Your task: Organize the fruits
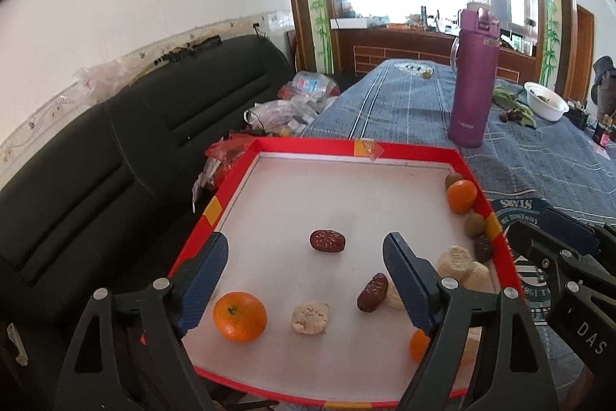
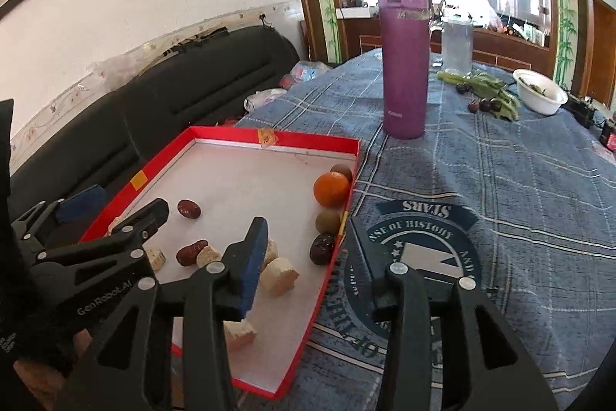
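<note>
Left gripper (image 1: 304,253) wide, empty — red date (image 1: 327,240) between its fingers, untouched.

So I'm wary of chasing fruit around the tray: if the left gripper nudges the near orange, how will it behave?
The orange looks round and smooth, so it would probably roll on the flat tray floor. Its rind looks firm, likely tolerating a moderate squeeze. The open left gripper spans wider than it.

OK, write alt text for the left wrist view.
The open left gripper hovers with jaws spread over a shallow red-rimmed white tray holding round oranges, wrinkled dark red dates, brown kiwis and pale crumbly chunks. A tall purple bottle stands behind on blue plaid cloth.
</note>
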Demonstrator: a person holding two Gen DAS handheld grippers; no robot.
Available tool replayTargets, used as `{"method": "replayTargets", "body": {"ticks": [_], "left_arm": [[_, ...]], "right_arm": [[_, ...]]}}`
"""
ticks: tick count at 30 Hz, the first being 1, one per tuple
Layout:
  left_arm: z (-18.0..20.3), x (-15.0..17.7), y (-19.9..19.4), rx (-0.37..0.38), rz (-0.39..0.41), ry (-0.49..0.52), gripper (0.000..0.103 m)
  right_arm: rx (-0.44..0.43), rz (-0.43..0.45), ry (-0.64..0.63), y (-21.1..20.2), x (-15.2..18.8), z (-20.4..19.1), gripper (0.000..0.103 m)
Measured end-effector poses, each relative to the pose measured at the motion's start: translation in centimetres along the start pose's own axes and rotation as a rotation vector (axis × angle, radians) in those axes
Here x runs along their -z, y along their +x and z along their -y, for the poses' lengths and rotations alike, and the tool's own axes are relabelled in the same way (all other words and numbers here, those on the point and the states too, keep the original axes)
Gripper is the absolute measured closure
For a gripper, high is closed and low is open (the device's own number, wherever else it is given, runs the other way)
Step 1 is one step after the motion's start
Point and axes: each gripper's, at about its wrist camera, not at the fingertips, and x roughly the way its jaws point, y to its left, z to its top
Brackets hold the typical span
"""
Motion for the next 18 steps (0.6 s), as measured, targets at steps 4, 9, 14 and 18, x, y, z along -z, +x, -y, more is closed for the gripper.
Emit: {"method": "replayTargets", "body": {"ticks": [4, 9, 14, 18], "left_arm": [[-0.2, -0.1, -2.3, -0.021, 0.052, -0.005, 0.014], [-0.4, -0.1, -5.3, -0.027, 0.127, -0.009, 0.000], [-0.3, -0.1, -8.4, -0.004, 0.197, -0.007, 0.000], [0.1, 0.0, -10.9, 0.021, 0.240, 0.005, 0.000]], "right_arm": [[0.018, 0.045, -0.015, -2.1, 0.1, -0.1, 0.049], [0.039, 0.097, -0.023, -5.1, 0.6, -0.3, 0.038], [0.053, 0.142, -0.031, -8.5, 1.3, -0.6, 0.027], [0.067, 0.203, -0.039, -12.0, 1.9, -1.0, 0.017]]}}
